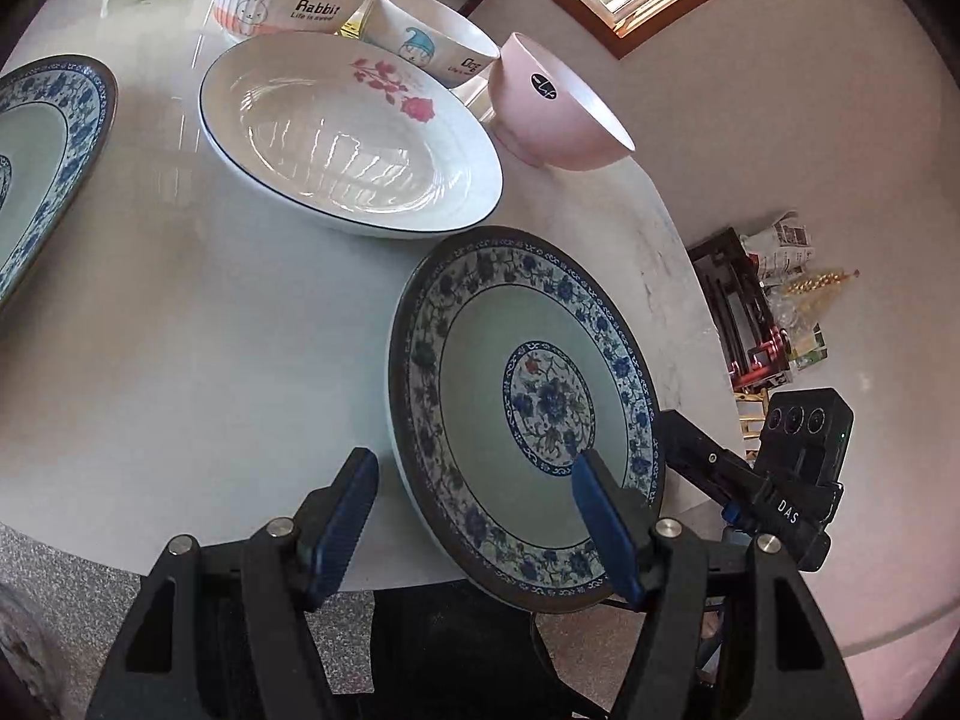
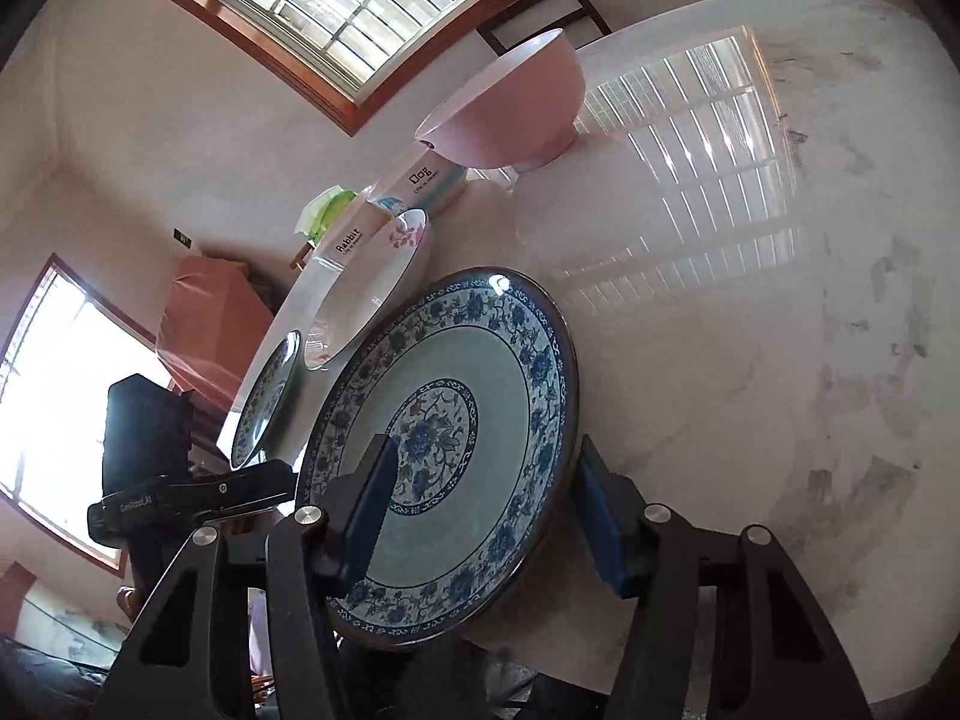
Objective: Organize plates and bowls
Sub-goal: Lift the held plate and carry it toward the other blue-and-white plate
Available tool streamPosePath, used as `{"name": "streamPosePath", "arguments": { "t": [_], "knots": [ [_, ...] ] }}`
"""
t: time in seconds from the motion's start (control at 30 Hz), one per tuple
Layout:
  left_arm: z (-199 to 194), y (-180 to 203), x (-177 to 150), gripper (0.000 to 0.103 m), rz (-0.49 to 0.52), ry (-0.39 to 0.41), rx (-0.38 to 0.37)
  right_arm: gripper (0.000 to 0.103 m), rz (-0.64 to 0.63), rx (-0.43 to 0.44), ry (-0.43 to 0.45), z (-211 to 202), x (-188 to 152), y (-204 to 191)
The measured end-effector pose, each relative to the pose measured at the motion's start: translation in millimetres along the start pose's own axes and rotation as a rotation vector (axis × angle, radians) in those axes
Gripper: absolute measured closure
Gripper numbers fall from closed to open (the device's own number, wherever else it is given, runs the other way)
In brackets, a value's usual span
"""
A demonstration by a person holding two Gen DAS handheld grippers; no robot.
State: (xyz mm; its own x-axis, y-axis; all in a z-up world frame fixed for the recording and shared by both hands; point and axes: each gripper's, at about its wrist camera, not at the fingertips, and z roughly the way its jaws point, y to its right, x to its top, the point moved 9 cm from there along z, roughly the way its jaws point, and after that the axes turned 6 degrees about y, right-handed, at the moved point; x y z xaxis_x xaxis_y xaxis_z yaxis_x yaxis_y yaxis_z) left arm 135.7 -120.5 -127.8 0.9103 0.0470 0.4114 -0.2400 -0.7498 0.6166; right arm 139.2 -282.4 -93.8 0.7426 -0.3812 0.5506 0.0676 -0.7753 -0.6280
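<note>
The blue plate [image 1: 528,414] sits at the table's [image 1: 180,324] near edge, overhanging it: glazed, stiff, slick, breakable, best pinched by its rim. Left gripper [image 1: 474,516] and right gripper [image 2: 492,510] each straddle that rim, jaws released. Glossy table, sunlit room with windows [image 2: 336,6]

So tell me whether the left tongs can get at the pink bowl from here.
Probably yes: the left tongs stand open and empty, though the blue-patterned plate and the rose plate lie before the pink bowl.

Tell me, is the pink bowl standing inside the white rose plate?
No, the pink bowl stands on the table beside the rose plate.
</note>
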Motion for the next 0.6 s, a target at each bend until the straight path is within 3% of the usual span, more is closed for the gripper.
{"name": "streamPosePath", "arguments": {
  "t": [0.07,0.13,0.2,0.23,0.27,0.6],
  "knots": [
    [3,5,-1,0.036,0.017,-0.015,-0.014,0.054,-0.011,-0.011,-0.009,1,1,2],
    [5,8,-2,0.04,0.058,-0.008,0.029,0.069,-0.027,-0.036,-0.017,1,0,6],
    [6,6,-1,0.059,0.135,0.015,0.143,0.077,-0.037,-0.052,-0.014,1,-1,9],
    [6,3,-1,0.075,0.171,0.029,0.2,0.08,-0.039,-0.058,-0.013,0,-1,11],
    [6,1,0,0.078,0.189,0.045,0.231,0.08,-0.042,-0.062,-0.012,-1,-1,11],
    [-5,5,-11,0.077,0.271,0.142,0.28,0.083,-0.017,-0.095,0.014,-17,-22,7]
  ]
}}
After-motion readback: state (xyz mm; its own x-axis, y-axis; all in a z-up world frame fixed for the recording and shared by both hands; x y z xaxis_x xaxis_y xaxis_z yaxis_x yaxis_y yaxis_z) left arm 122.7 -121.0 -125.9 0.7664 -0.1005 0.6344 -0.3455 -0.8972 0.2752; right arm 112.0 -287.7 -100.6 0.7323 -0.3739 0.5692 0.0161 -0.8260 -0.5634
